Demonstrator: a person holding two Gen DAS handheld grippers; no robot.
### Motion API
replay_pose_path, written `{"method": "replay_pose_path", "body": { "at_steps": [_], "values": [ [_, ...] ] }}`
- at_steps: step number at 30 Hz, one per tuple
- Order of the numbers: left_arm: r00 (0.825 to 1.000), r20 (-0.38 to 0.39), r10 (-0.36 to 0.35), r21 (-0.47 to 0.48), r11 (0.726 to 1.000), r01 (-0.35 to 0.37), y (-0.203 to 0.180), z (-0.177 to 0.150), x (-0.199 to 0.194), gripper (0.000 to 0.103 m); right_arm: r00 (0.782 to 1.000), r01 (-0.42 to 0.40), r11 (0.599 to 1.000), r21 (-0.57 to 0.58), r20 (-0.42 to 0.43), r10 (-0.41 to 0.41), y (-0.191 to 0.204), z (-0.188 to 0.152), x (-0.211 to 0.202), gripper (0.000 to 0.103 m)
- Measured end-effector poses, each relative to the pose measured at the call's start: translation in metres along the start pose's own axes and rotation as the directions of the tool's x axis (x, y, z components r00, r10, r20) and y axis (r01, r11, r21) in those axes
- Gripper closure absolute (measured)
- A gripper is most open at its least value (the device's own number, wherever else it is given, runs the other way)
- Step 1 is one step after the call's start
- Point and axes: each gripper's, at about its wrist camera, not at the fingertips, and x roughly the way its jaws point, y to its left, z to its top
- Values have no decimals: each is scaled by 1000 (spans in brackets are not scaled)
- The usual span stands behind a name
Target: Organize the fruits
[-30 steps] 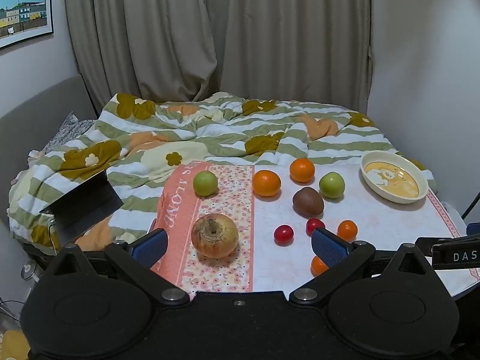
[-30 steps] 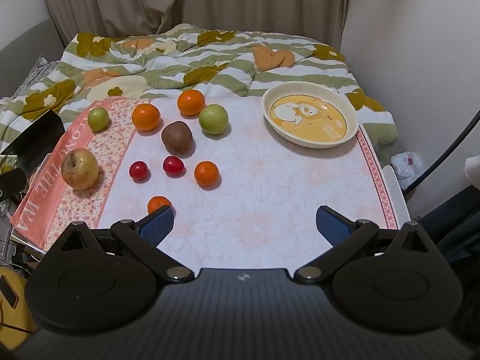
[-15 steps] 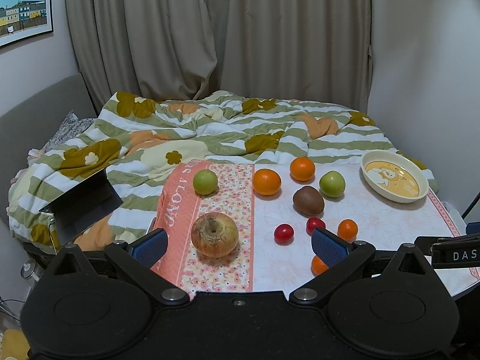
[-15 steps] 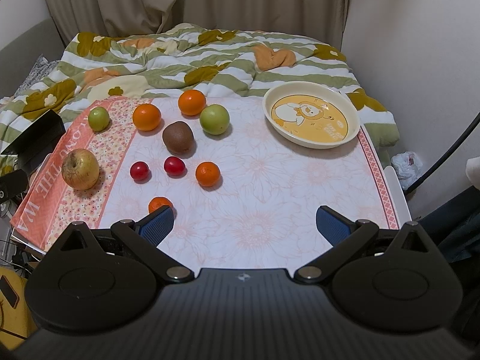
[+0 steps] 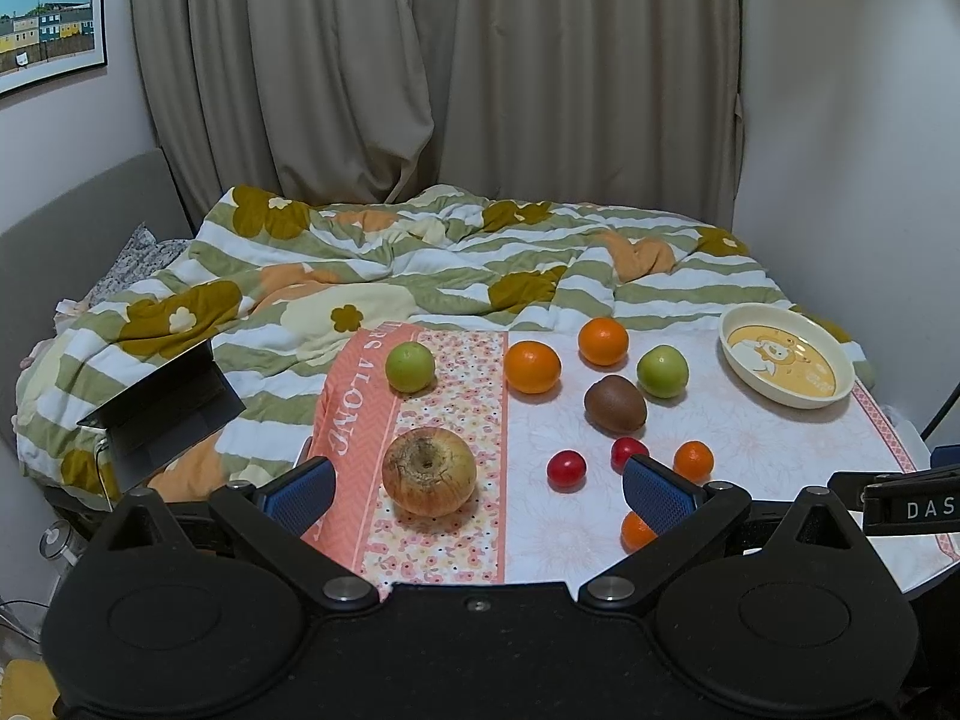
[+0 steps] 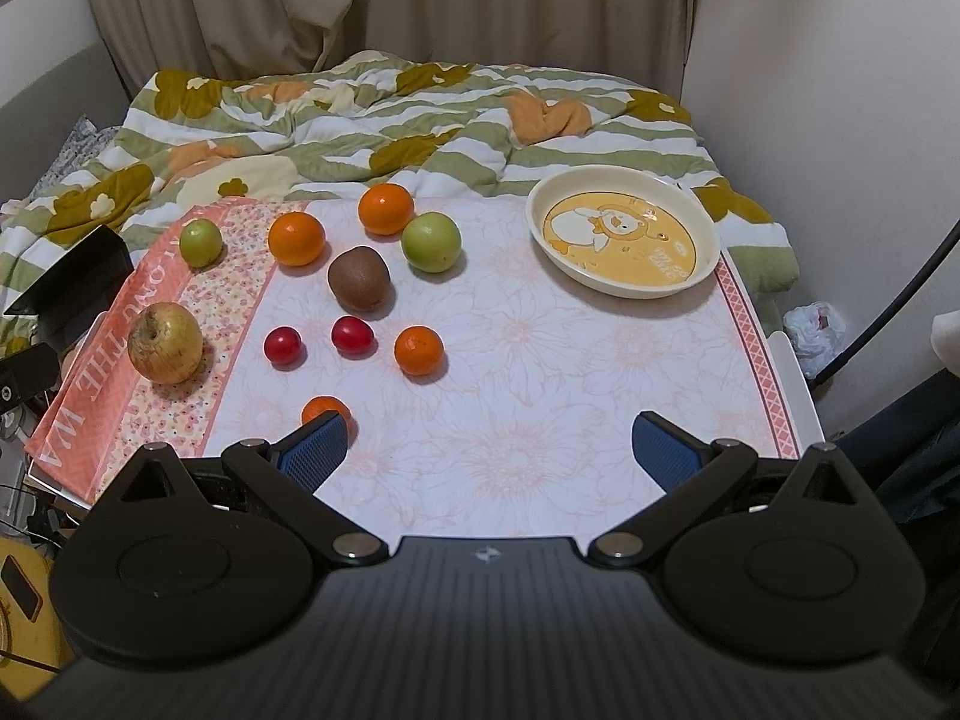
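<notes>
Fruit lies scattered on a floral tablecloth [image 6: 540, 420]. A yellow-brown apple [image 5: 429, 471] sits front left, just beyond my open left gripper [image 5: 477, 495]. Behind it are a green fruit [image 5: 410, 366], two oranges [image 5: 531, 366] [image 5: 603, 341], a second green fruit [image 5: 662, 371] and a brown kiwi [image 5: 615, 403]. Two red cherry tomatoes [image 6: 282, 345] [image 6: 352, 335] and two small tangerines [image 6: 419, 350] [image 6: 321, 408] lie nearer. A cream dish with a yellow cartoon [image 6: 624, 240] stands empty at the back right. My right gripper [image 6: 489, 450] is open and empty above the table's front.
A bed with a striped flowered quilt [image 5: 420, 264] lies behind the table. An open dark laptop [image 5: 162, 414] rests on its left side. A wall stands close on the right. The other gripper's black body [image 5: 900, 498] shows at the right edge of the left wrist view.
Both views have shifted only slightly; the right gripper has drawn a little closer to the table. Nothing on the table has moved.
</notes>
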Motion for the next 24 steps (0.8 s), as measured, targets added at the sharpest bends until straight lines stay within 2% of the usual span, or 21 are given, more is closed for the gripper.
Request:
{"method": "replay_pose_path", "body": {
  "at_steps": [24],
  "values": [
    [1000, 0, -1, -1, 1000, 1, 0, 0, 0, 0, 1000, -3, 1000, 6, 2, 3, -3, 0, -3, 0]
  ]
}}
